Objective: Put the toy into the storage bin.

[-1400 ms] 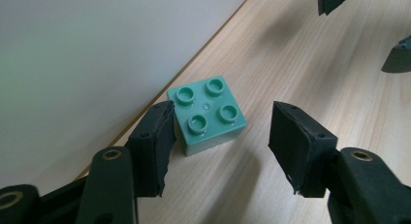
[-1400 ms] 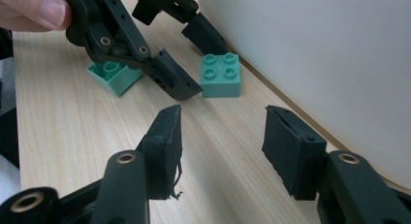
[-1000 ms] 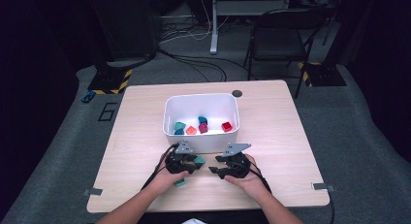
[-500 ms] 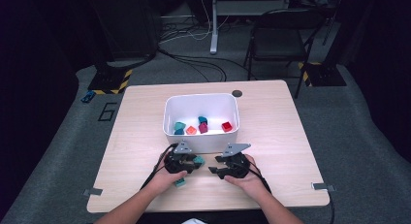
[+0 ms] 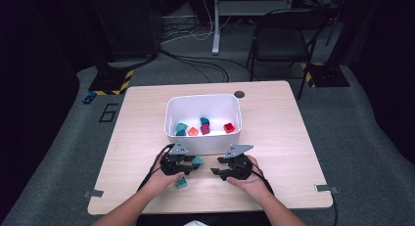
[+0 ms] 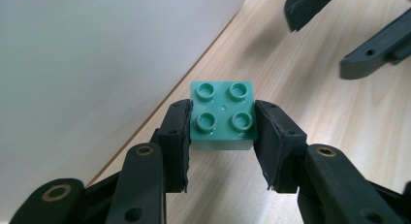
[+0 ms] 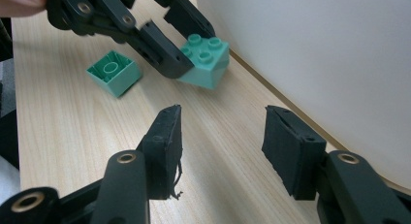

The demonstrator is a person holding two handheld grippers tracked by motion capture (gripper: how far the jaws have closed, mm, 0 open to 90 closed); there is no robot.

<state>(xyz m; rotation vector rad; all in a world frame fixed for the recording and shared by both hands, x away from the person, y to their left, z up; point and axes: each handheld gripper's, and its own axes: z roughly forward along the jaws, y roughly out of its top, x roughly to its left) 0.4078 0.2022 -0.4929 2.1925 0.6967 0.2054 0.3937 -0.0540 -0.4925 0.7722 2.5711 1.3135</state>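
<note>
A green four-stud brick (image 6: 223, 116) sits pinched between the jaws of the left gripper (image 6: 222, 136), held just above a pale wooden table (image 5: 288, 123) beside the outer wall of a white bin (image 5: 203, 102). The right gripper (image 7: 220, 146) hovers nearby, jaws spread with nothing between them. A second green brick (image 7: 114, 72) lies tipped over on the tabletop, hollow side showing. Grey carpet surrounds the table, with cables, a black chair (image 5: 279, 35) and yellow-and-black striped stand bases (image 5: 113, 82) in the dim room behind.
</note>
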